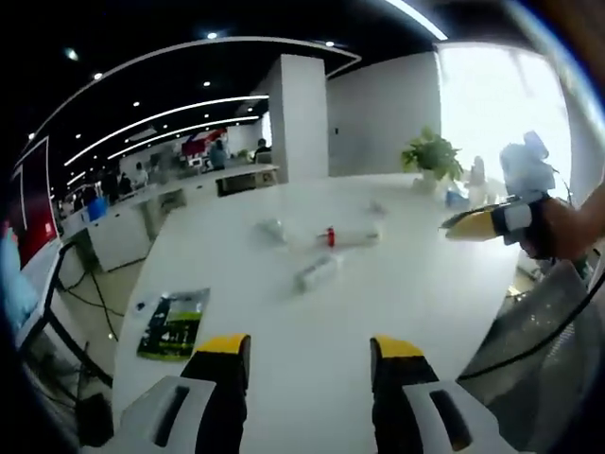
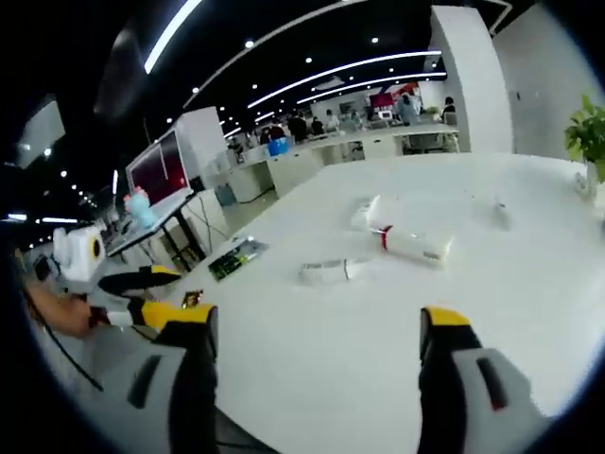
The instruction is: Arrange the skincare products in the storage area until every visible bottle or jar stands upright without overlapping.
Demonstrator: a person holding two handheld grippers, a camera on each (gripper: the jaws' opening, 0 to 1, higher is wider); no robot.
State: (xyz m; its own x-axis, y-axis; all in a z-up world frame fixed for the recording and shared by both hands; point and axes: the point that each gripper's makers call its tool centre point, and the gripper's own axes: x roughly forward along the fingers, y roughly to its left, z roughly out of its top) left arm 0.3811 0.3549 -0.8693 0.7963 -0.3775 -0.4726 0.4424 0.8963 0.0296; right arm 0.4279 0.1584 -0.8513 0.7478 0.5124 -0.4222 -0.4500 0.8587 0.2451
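Table: a large white round-edged tabletop [image 1: 312,359] takes up the lower half of both views; it serves as the work surface, with the products lying loose near its middle.
Leaflet: a green and black printed leaflet [image 1: 172,326] lies flat at lower left of the left gripper view, well apart from the products.
Left gripper [image 1: 310,364]: yellow-tipped jaws spread wide at the bottom of its frame, nothing between them, hovering short of the products.
Right gripper [image 2: 317,331]: jaws equally wide apart and empty, aimed at the same cluster from another side.
Tube: a white tube with a red band [image 2: 408,242] lies on its side right of centre in the right gripper view, long axis running upper left to lower right; it needs standing up.
Small bottle: a pale translucent bottle [image 2: 325,271] lies toppled just beside it, long axis roughly level across the frame.
Third container: a small whitish bottle [image 1: 271,228] lies up-frame of centre; its orientation is too blurred to tell.
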